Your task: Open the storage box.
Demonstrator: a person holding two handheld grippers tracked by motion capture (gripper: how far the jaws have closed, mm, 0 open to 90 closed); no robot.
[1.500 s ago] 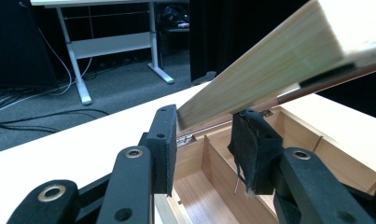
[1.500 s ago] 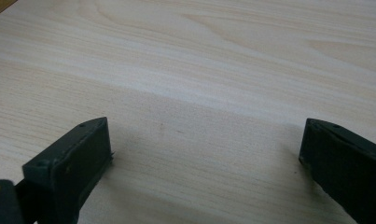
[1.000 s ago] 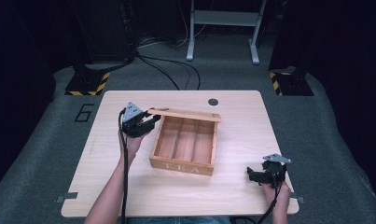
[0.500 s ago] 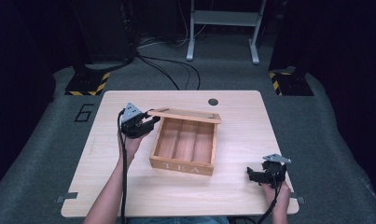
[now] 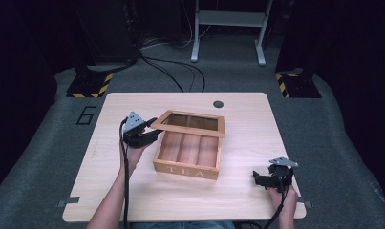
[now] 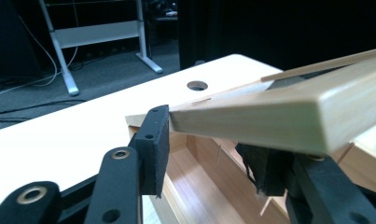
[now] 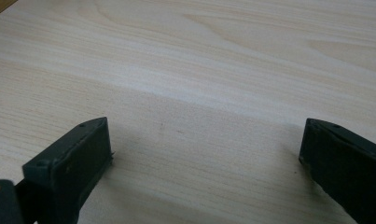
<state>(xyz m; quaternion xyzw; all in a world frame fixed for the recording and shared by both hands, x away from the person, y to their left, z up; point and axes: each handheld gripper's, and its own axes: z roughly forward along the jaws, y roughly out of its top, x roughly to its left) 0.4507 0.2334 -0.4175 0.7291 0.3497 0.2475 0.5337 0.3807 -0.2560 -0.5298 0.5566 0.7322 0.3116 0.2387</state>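
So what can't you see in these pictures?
- Box back compartments: high view, the raised lid covers them.
- Left gripper far jaw: left gripper view, the lid's frame hides its tip, so any contact is unclear.
- Lid's far end: left gripper view, cut off by the right edge.

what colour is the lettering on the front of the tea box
White, reading TEA, on the light wooden tea box; clearest in the high view.

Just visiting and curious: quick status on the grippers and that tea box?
Left gripper at the raised lid corner, jaws just easing open. Right gripper open, resting on the table. Tea box unobstructed.
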